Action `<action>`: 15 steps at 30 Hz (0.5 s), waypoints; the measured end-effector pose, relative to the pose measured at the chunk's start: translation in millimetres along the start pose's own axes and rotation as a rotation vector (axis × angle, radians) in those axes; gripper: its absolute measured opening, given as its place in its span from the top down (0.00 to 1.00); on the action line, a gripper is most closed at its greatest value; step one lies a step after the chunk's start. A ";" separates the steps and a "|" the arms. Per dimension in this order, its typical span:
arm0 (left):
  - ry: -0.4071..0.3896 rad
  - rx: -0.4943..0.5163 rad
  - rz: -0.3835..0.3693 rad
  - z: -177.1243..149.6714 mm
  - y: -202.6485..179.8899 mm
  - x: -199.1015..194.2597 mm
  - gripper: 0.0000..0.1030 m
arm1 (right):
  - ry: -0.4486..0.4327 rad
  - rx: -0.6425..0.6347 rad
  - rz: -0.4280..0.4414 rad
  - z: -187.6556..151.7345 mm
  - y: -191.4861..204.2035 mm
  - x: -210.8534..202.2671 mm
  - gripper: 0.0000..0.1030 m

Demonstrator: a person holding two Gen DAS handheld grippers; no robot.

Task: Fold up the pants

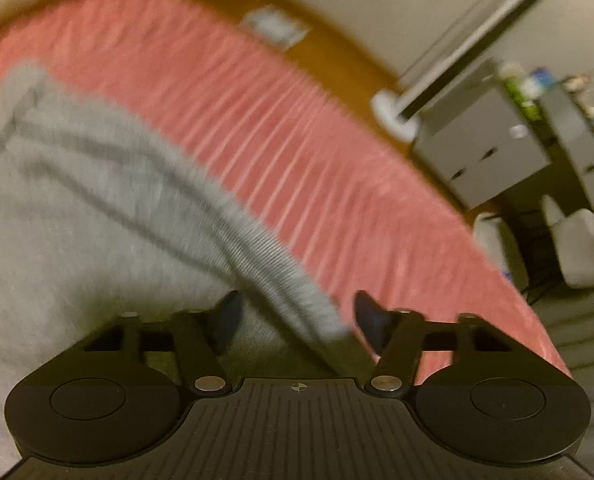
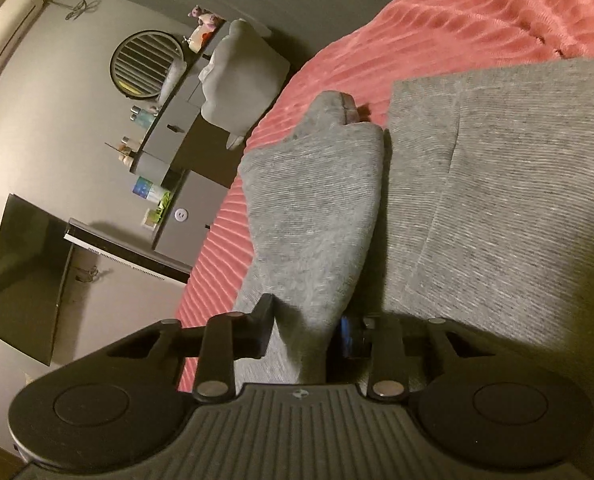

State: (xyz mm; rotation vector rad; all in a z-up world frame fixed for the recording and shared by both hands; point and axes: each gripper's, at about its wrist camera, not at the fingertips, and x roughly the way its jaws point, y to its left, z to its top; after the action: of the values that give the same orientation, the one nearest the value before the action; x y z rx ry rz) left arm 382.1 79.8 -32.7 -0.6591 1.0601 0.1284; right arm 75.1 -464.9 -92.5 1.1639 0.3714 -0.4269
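Pants (image 2: 497, 184) lie on the bed (image 2: 457, 20). Right claw (image 2: 307, 330) pinches a bunched leg that runs straight ahead of it. Left claw (image 1: 295, 320) gapes wide, straddling the ribbed hem (image 1: 293, 280) without clamping it; hem runs diagonally away.

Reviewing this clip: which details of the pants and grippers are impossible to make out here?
- Left wrist view: motion blur smears the grey pants; whether the left gripper pinches the edge is unclear.
- Right wrist view: the fabric in the right gripper hides the contact.
- Both views: the pants run off the frame edges, so the fold stage is unclear.
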 end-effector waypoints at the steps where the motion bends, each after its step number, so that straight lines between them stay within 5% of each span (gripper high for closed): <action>1: 0.001 -0.022 0.007 1.3 3.2 4.1 0.46 | 0.004 -0.001 -0.005 -0.4 -0.7 1.6 0.83; 4: -0.032 -0.004 0.030 4.4 5.1 -0.7 0.89 | -0.002 -0.004 -0.006 -0.1 -2.2 4.4 0.90; 9: -0.206 0.089 -0.077 -4.8 4.0 -75.4 0.91 | -0.057 -0.033 0.056 3.3 9.3 -13.7 0.93; 12: -0.335 0.136 -0.210 -37.4 23.1 -147.3 0.91 | -0.127 -0.037 0.143 11.6 19.5 -47.0 0.95; 15: -0.377 0.148 -0.296 -83.5 59.8 -202.7 0.90 | -0.189 -0.008 0.174 21.0 18.0 -90.0 0.95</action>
State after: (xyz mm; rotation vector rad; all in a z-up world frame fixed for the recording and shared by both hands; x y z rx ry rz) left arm 192.5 123.4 84.7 -0.6211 0.5961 -0.0805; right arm 7.9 -466.8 -26.5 1.1273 0.1066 -0.3786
